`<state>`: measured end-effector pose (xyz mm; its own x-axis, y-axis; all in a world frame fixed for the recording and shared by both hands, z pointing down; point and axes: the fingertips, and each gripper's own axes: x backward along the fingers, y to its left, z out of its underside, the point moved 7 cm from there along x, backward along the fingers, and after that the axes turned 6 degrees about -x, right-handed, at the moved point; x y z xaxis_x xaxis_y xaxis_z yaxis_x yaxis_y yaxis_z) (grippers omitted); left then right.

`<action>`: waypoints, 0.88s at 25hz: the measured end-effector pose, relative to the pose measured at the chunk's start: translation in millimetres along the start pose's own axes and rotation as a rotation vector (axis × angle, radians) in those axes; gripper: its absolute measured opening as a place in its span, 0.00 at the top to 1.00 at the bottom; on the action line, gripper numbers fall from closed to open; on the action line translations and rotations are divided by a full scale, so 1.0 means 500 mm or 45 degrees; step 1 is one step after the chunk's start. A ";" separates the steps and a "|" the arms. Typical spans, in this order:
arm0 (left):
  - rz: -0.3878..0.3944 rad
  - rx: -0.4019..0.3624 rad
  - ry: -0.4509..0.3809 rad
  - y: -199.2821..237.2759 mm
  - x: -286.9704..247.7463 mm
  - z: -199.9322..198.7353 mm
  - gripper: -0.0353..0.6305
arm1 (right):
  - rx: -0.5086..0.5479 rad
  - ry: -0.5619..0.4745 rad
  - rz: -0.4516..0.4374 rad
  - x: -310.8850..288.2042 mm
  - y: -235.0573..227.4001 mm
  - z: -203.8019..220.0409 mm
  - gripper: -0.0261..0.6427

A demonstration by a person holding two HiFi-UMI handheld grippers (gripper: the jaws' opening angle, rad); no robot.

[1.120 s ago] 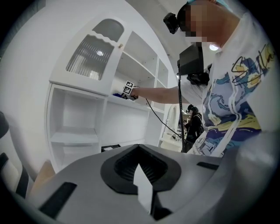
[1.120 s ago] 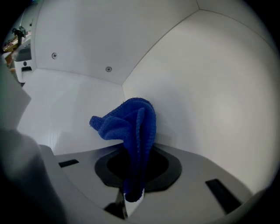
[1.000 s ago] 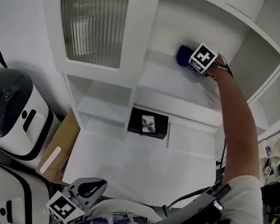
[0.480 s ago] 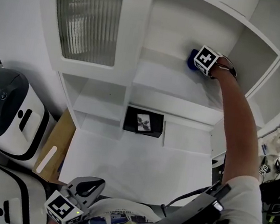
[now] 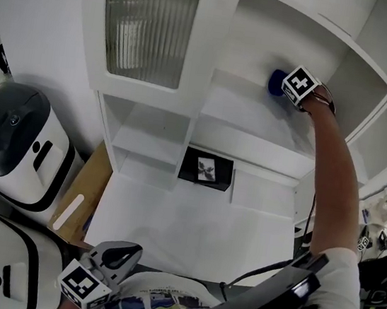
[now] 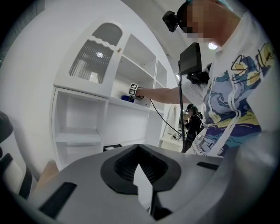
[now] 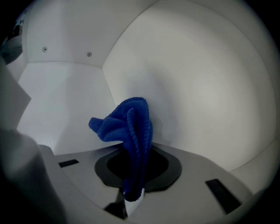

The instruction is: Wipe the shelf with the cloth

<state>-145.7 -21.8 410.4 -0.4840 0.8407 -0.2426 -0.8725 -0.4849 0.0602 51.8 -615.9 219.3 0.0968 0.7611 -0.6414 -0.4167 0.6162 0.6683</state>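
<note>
Since a second earlier, the right gripper (image 7: 131, 197) had shifted only slightly along the back of the shelf (image 5: 245, 115); the left gripper (image 6: 142, 192) had stayed low by the person's torso.

Right gripper: jaws clamped on one blue cloth (image 7: 126, 124), which bunched up out of them close to the white back wall. The cloth sat at the rear of the upper open shelf, just left of this gripper's marker cube (image 5: 302, 85).

Left gripper: jaws drawn together, nothing between them, well apart from the shelf.

Surroundings noted: one ribbed glass door (image 5: 148, 26) left of the shelf; one black box (image 5: 206, 169) on the lower ledge; two white-and-black machines (image 5: 16, 147) at the left; one cardboard sheet (image 5: 80, 195) beside the cabinet.
</note>
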 end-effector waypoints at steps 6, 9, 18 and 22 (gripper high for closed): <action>-0.026 -0.023 0.002 0.003 0.032 0.002 0.94 | 0.105 -0.192 -0.125 0.056 0.102 -0.119 0.86; -0.055 -0.025 0.003 0.006 0.050 0.003 0.94 | 0.152 -0.262 -0.192 0.074 0.159 -0.174 0.86; -0.106 -0.007 0.011 0.013 0.074 0.018 0.94 | 0.319 -0.270 -0.266 0.068 0.270 -0.265 0.86; -0.104 0.013 0.011 0.018 0.070 0.010 0.94 | 0.288 -0.243 -0.266 0.050 0.248 -0.243 0.86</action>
<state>-171.0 4.4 407.1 -0.4105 0.8753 -0.2554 -0.9098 -0.4122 0.0498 -107.2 -545.1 240.0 0.3343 0.6251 -0.7053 -0.1619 0.7754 0.6104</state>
